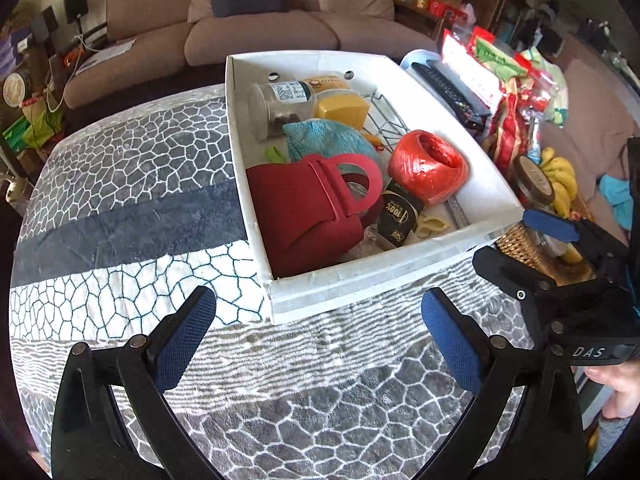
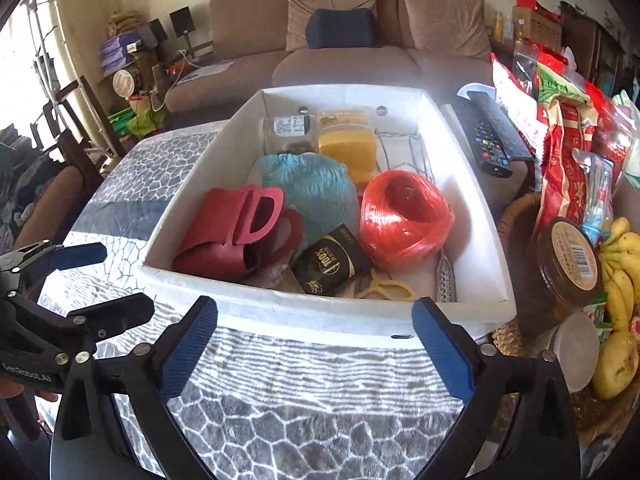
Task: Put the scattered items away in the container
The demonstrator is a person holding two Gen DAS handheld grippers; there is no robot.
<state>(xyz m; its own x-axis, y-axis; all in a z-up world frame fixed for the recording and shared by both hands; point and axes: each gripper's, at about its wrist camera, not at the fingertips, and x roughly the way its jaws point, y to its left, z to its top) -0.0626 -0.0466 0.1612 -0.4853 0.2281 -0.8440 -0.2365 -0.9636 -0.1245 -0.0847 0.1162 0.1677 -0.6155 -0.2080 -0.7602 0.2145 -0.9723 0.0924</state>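
A white box (image 1: 360,280) (image 2: 320,320) stands on the patterned cloth. Inside lie a red bag (image 1: 304,216) (image 2: 224,232), a red twine ball (image 1: 428,168) (image 2: 404,220), a teal cloth (image 1: 324,136) (image 2: 312,188), a clear jar (image 1: 276,108), a yellow sponge (image 1: 344,110) (image 2: 348,148) and a black packet (image 1: 400,212) (image 2: 332,264). My left gripper (image 1: 318,308) (image 2: 108,284) hovers open before the box's near wall, with nothing between its fingers. My right gripper (image 2: 316,312) (image 1: 524,248) is also open and empty, at the box's near right corner.
To the right of the box are a remote control (image 2: 488,140), red snack bags (image 2: 568,152), a brown-lidded jar (image 2: 568,264) and bananas (image 2: 620,280) in a wicker basket. A brown sofa (image 2: 340,56) stands behind. Patterned cloth (image 1: 160,200) spreads left of the box.
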